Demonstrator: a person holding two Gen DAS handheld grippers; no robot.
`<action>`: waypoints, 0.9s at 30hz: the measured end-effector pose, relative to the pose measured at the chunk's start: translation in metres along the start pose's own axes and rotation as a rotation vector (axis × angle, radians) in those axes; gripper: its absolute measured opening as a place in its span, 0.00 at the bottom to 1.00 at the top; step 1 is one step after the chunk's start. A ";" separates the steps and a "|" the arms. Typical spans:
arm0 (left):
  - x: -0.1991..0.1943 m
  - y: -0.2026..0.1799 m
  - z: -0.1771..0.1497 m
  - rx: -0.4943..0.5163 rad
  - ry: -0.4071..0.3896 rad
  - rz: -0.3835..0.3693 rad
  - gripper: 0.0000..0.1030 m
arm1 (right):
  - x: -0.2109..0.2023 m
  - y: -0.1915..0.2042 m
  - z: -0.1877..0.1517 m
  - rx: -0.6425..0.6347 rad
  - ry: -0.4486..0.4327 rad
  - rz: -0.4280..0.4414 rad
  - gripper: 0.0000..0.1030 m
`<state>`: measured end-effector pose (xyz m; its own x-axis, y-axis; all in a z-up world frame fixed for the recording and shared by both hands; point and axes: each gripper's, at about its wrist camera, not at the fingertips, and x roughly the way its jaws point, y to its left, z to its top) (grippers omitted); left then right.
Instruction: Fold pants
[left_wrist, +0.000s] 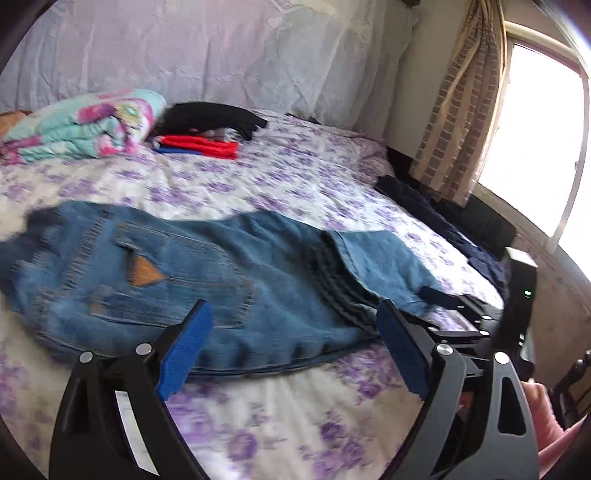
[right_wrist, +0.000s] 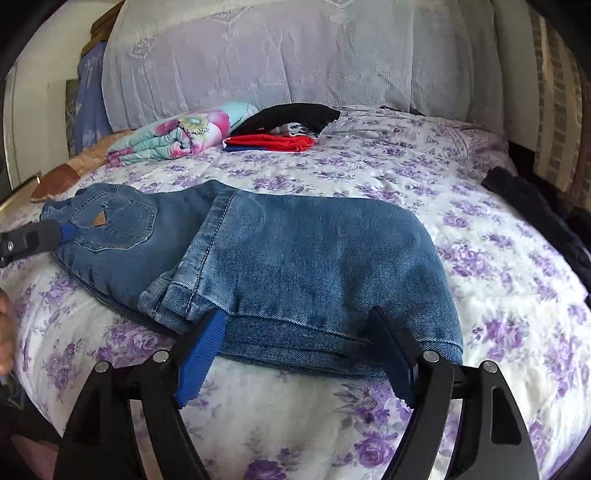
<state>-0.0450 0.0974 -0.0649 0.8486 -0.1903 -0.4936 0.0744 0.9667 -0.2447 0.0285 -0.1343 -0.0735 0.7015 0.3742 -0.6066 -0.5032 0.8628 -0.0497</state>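
The right gripper (right_wrist: 295, 321) stands wide, its blue pads (right_wrist: 199, 354) at the near edge of the folded jeans (right_wrist: 295, 251) with nothing pinched between them. The left gripper (left_wrist: 291, 314) is also spread wide and empty, poised over the near edge of the same jeans by the back pocket (left_wrist: 147, 269). The jeans lie folded, legs doubled over toward the waist, on the purple-flowered bedsheet (right_wrist: 498, 295). Farther back sit a floral blanket (right_wrist: 184, 136) and a pile of red and black clothes (right_wrist: 280, 129), near the pale headboard cover (right_wrist: 295, 55).
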 end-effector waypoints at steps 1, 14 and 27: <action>-0.011 0.008 0.003 0.005 -0.020 0.048 0.87 | -0.006 0.004 0.003 -0.005 -0.004 -0.014 0.78; -0.078 0.163 0.017 -0.338 0.009 0.354 0.95 | -0.015 0.151 0.049 -0.248 -0.120 0.395 0.82; -0.080 0.209 0.026 -0.377 0.105 0.353 0.95 | 0.041 0.299 0.068 -0.632 -0.037 0.316 0.81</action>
<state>-0.0839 0.3186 -0.0551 0.7293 0.1014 -0.6766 -0.4170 0.8499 -0.3222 -0.0586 0.1626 -0.0592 0.4847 0.5953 -0.6408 -0.8743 0.3525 -0.3338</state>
